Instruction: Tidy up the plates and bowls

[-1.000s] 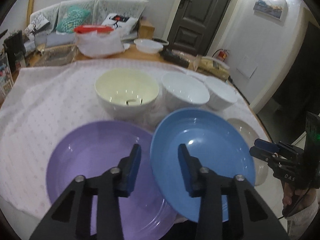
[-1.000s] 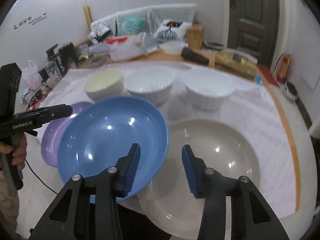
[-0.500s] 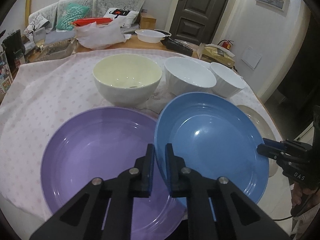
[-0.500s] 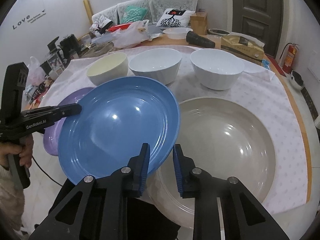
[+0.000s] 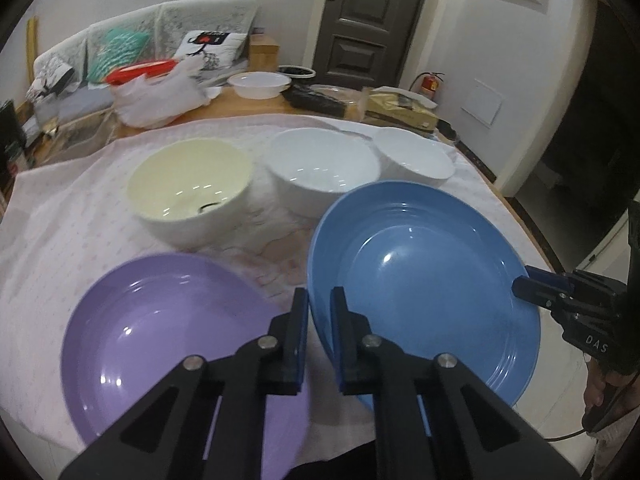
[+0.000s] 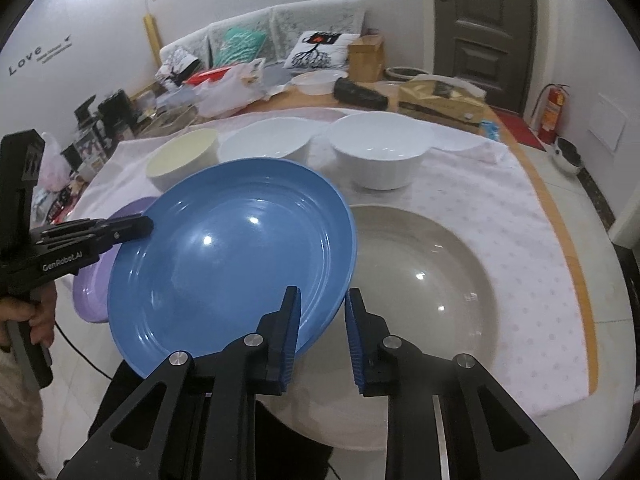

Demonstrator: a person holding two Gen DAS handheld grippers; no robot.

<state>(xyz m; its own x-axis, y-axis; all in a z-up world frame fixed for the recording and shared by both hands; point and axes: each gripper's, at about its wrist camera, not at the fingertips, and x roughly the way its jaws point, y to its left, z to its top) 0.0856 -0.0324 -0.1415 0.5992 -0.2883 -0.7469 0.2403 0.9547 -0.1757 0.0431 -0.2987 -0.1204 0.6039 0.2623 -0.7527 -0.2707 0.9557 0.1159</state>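
Left wrist view
Left gripper [image 5: 319,312]: clenched on the near-left rim of the blue plate [image 5: 432,280]; one finger lies inside the rim, the other outside.
Blue plate: tilted, left edge raised over the purple plate [image 5: 160,336], which lies flat on the tablecloth [image 5: 60,216].
Right gripper [image 5: 520,286]: seen at the right edge, its fingertips at the plate's right rim.
Bowls: cream bowl [image 5: 192,188], white bowl [image 5: 324,172] and second white bowl [image 5: 416,158] stand in a row beyond the plates.

Right wrist view
Right gripper [image 6: 322,320]: grasping the blue plate [image 6: 224,264] at its near-right rim; the left finger lies on the inner face, the right finger outside.
Blue plate: overlaps the left edge of the grey plate [image 6: 432,280].
Left gripper [image 6: 146,226]: clamped on the plate's far-left rim, held by a hand [image 6: 36,316].
Purple plate [image 6: 92,292]: mostly hidden under the blue plate.
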